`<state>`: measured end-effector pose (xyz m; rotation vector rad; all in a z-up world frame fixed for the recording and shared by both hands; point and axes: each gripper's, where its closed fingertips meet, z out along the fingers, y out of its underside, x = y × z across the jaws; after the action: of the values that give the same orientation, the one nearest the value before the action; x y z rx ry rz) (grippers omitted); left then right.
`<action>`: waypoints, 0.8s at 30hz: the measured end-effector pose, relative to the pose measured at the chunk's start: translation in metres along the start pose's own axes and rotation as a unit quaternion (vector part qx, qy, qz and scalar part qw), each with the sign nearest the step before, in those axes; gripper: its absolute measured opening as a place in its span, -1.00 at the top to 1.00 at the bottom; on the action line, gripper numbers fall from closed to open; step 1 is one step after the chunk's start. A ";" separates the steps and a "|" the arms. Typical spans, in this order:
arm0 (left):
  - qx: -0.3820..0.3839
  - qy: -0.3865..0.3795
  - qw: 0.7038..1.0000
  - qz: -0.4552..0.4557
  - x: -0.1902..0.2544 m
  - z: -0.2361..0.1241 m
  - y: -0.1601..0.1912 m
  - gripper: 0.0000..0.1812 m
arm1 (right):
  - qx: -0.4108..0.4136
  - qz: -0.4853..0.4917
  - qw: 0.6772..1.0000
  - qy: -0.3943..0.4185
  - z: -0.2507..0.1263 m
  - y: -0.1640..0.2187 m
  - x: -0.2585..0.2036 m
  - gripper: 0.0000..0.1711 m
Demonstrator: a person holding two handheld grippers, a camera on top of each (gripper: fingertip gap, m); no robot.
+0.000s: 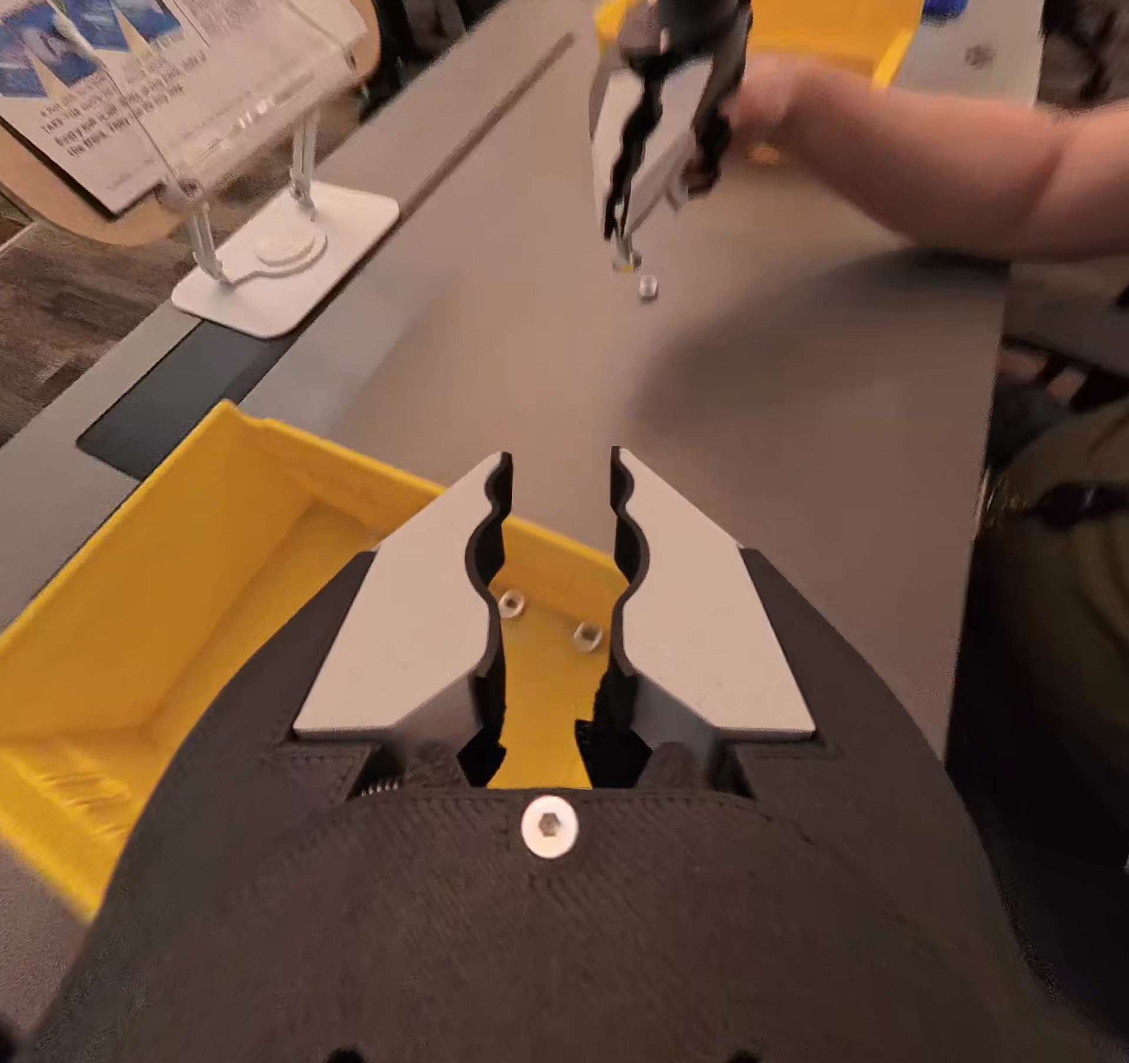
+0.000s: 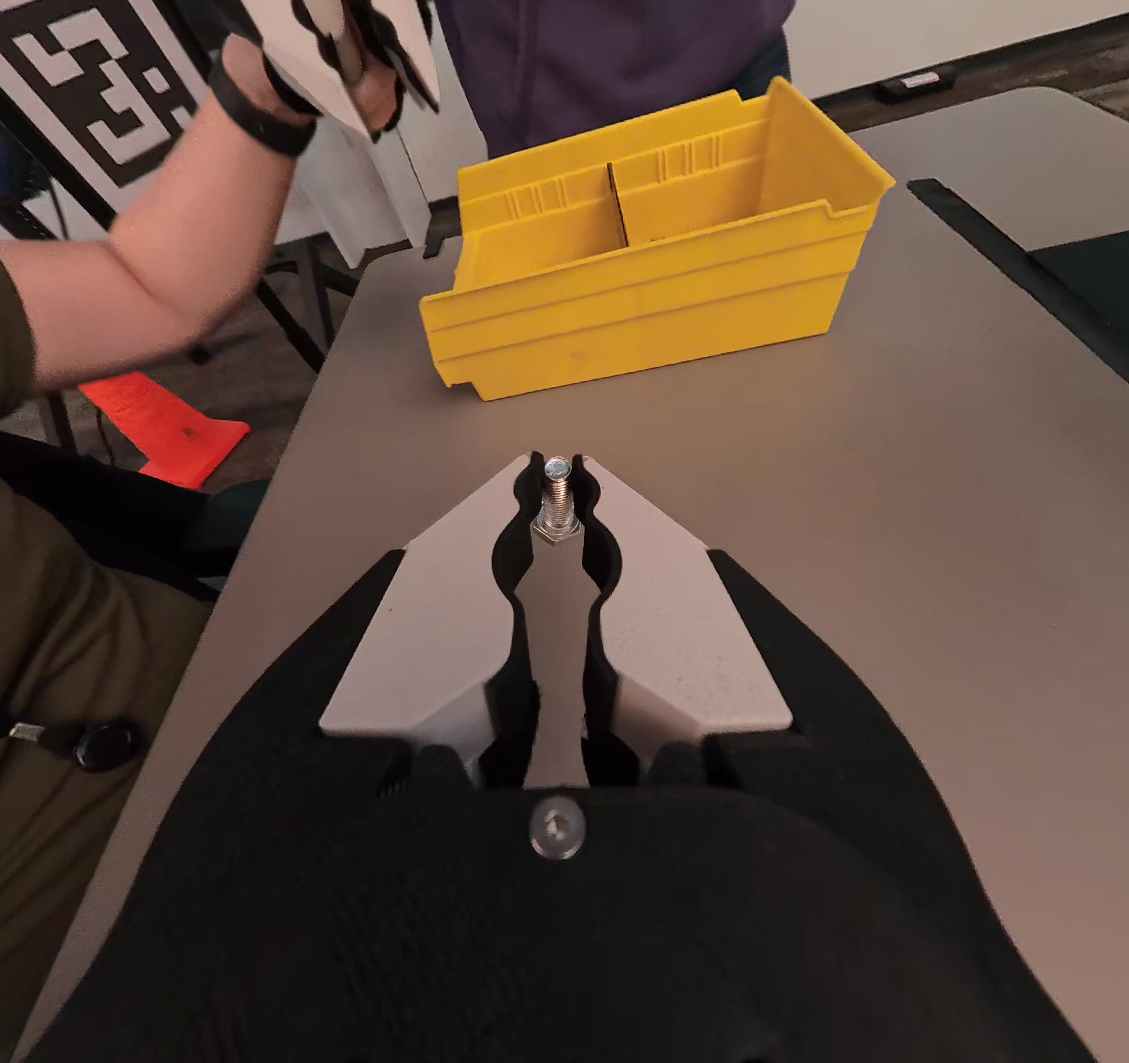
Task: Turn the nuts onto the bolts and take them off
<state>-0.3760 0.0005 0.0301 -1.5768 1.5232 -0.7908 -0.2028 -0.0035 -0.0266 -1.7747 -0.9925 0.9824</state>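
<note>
My right gripper point(image 2: 557, 464) is shut on a silver bolt point(image 2: 557, 499). It grips the bolt's upper end over the grey table, and a hex piece point(image 2: 556, 531) sits at the lower end. The same gripper point(image 1: 626, 261) shows far off in the left wrist view, pointing down with the bolt point(image 1: 646, 287) at its tips. My left gripper point(image 1: 561, 465) is open and empty, held above a yellow bin point(image 1: 183, 606). Two loose nuts point(image 1: 512, 605) point(image 1: 588, 635) lie on the bin floor between its fingers. In the right wrist view it point(image 2: 342, 26) is raised at the top left.
A yellow divided bin point(image 2: 641, 313) stands on the grey table point(image 2: 794, 545). Another yellow bin point(image 1: 825, 7) is behind the right gripper. A clear sign holder on a white base point(image 1: 287, 264) stands at the left. A person in purple point(image 2: 611, 26) stands beyond the table.
</note>
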 end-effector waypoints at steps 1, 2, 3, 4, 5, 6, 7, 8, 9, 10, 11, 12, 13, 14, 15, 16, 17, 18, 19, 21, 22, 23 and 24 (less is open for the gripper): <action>-0.029 0.006 0.999 0.023 -0.007 -0.002 0.012 0.66 | -0.003 -0.001 1.000 0.005 0.000 0.002 0.003 0.90; -0.066 0.012 0.997 0.040 -0.014 -0.001 0.028 0.65 | -0.008 0.000 1.000 0.008 0.000 0.005 0.006 0.90; -0.110 0.021 0.992 0.050 -0.021 0.003 0.046 0.66 | -0.012 0.003 1.000 0.012 0.000 0.008 0.009 0.90; -0.157 0.033 0.985 0.058 -0.025 0.008 0.066 0.65 | -0.014 0.005 1.000 0.016 0.000 0.011 0.012 0.90; -0.195 0.044 0.977 0.071 -0.027 0.013 0.083 0.61 | -0.014 0.006 1.000 0.019 -0.001 0.013 0.014 0.90; -0.222 0.055 0.969 0.090 -0.027 0.018 0.096 0.62 | -0.012 0.006 1.000 0.020 -0.001 0.014 0.016 0.90; -0.241 0.070 0.962 0.108 -0.026 0.022 0.106 0.64 | -0.011 0.007 1.000 0.023 -0.002 0.014 0.019 0.90; -0.256 0.088 0.955 0.122 -0.022 0.026 0.114 0.66 | -0.010 0.008 1.000 0.027 -0.002 0.015 0.021 0.90; -0.272 0.108 0.947 0.133 -0.019 0.029 0.120 0.67 | -0.010 0.008 1.000 0.029 -0.003 0.015 0.022 0.90; -0.285 0.127 0.939 0.142 -0.015 0.032 0.125 0.68 | -0.009 0.008 0.999 0.031 -0.004 0.016 0.023 0.90; -0.296 0.146 0.933 0.147 -0.011 0.034 0.130 0.69 | -0.010 0.008 0.999 0.035 -0.006 0.016 0.025 0.90; -0.307 0.163 0.926 0.147 -0.008 0.036 0.135 0.66 | -0.012 0.007 0.999 0.038 -0.007 0.017 0.026 0.90; -0.316 0.178 0.920 0.146 -0.005 0.039 0.139 0.67 | -0.013 0.005 0.999 0.043 -0.009 0.017 0.027 0.90; -0.321 0.190 0.916 0.148 -0.003 0.041 0.142 0.70 | -0.010 0.004 0.999 0.048 -0.011 0.017 0.029 0.90; -0.323 0.199 0.913 0.151 -0.003 0.043 0.145 0.71 | -0.008 0.005 0.999 0.050 -0.013 0.016 0.029 0.90; -0.327 0.205 0.910 0.150 -0.003 0.046 0.148 0.70 | -0.006 0.007 0.999 0.050 -0.014 0.016 0.030 0.90; -0.331 0.214 0.907 0.146 -0.001 0.049 0.152 0.71 | -0.004 0.008 0.999 0.050 -0.016 0.016 0.030 0.90; -0.335 0.228 0.903 0.143 0.002 0.050 0.156 0.71 | -0.002 0.009 0.999 0.051 -0.017 0.016 0.031 0.90; -0.342 0.240 0.897 0.145 0.005 0.051 0.161 0.71 | -0.002 0.010 0.999 0.052 -0.018 0.016 0.031 0.90; -0.363 0.255 0.881 0.162 0.007 0.050 0.171 0.76 | -0.004 0.009 0.998 0.056 -0.019 0.016 0.033 0.90; -0.364 0.261 0.878 0.166 0.009 0.051 0.173 0.76 | -0.005 0.007 0.998 0.058 -0.020 0.016 0.034 0.90; -0.362 0.270 0.877 0.161 0.011 0.052 0.173 0.78 | -0.006 0.006 0.998 0.059 -0.020 0.016 0.034 0.90; -0.364 0.279 0.875 0.155 0.013 0.053 0.173 0.79 | -0.007 0.005 0.998 0.059 -0.021 0.016 0.034 0.90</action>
<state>-0.4152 -0.0008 -0.1467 -1.5942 2.6558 -0.5237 -0.1676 0.0163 -0.0426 -1.8289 -0.9181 0.8675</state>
